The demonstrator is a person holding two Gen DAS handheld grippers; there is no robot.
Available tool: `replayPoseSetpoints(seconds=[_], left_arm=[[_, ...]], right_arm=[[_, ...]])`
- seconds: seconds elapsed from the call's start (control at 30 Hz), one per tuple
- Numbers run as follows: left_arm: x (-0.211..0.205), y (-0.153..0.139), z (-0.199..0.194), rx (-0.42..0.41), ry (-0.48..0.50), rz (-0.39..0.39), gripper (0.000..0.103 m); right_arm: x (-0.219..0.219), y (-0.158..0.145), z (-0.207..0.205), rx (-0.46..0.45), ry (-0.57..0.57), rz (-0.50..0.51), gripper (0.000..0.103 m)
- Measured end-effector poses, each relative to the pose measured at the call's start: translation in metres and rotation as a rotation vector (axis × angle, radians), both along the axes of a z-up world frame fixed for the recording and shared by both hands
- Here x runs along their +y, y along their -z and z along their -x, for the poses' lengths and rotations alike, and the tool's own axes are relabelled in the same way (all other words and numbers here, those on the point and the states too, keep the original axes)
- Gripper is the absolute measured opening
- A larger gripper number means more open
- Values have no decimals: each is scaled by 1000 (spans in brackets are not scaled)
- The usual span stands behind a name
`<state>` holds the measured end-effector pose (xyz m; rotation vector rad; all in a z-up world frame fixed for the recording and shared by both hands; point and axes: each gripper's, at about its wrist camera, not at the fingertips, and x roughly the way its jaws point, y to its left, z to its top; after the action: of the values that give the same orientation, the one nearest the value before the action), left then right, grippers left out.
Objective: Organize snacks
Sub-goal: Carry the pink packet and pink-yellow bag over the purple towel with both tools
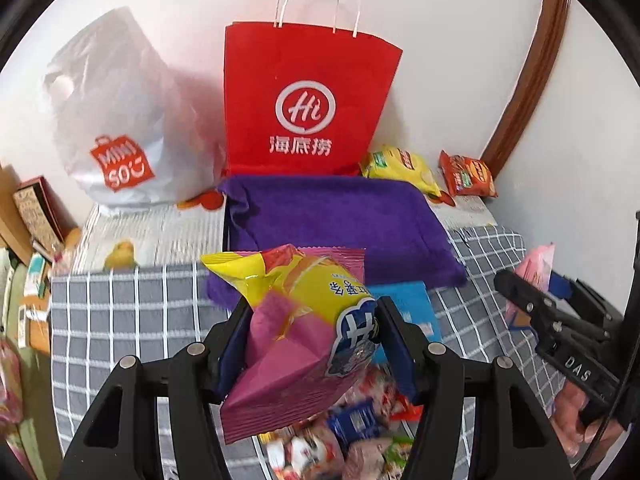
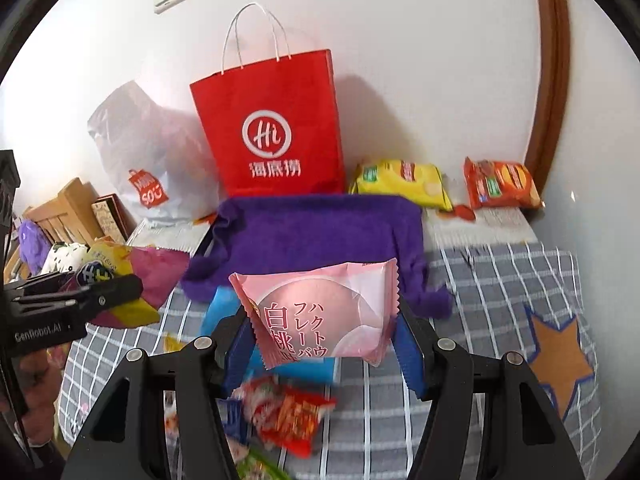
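My left gripper (image 1: 312,332) is shut on a yellow and magenta snack bag (image 1: 304,320), held above the checked cloth; it also shows at the left of the right wrist view (image 2: 132,280). My right gripper (image 2: 324,332) is shut on a pink peach snack packet (image 2: 324,316), which also shows at the right of the left wrist view (image 1: 534,272). A pile of small loose snacks (image 1: 352,436) lies below both grippers (image 2: 284,412). A red paper bag (image 1: 304,100) stands against the wall behind a purple towel (image 1: 344,220).
A white plastic bag (image 1: 116,128) stands left of the red bag. A yellow snack pack (image 2: 404,182) and an orange one (image 2: 500,184) lie at the back right. A blue box (image 1: 412,304) lies under the towel's front edge. Wooden furniture (image 2: 68,208) stands at the left.
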<state>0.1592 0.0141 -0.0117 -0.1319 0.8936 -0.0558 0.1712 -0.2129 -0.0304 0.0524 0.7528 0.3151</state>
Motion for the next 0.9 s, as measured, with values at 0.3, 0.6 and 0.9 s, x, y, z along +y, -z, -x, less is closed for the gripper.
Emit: replayPoseSetpoints(seconds=[0.3,0.6,0.9], left_arm=[[17,0,-59,5,-4,-6,59],[38,20,-116,30,-30,10,59],[49,45,-166,63,-40,26,59]], right_arm=[[17,-11,-68,-40,-1,5,62],[23,4,-129,-29,12,26,62],[24,25,-185,-3,8,51,59]])
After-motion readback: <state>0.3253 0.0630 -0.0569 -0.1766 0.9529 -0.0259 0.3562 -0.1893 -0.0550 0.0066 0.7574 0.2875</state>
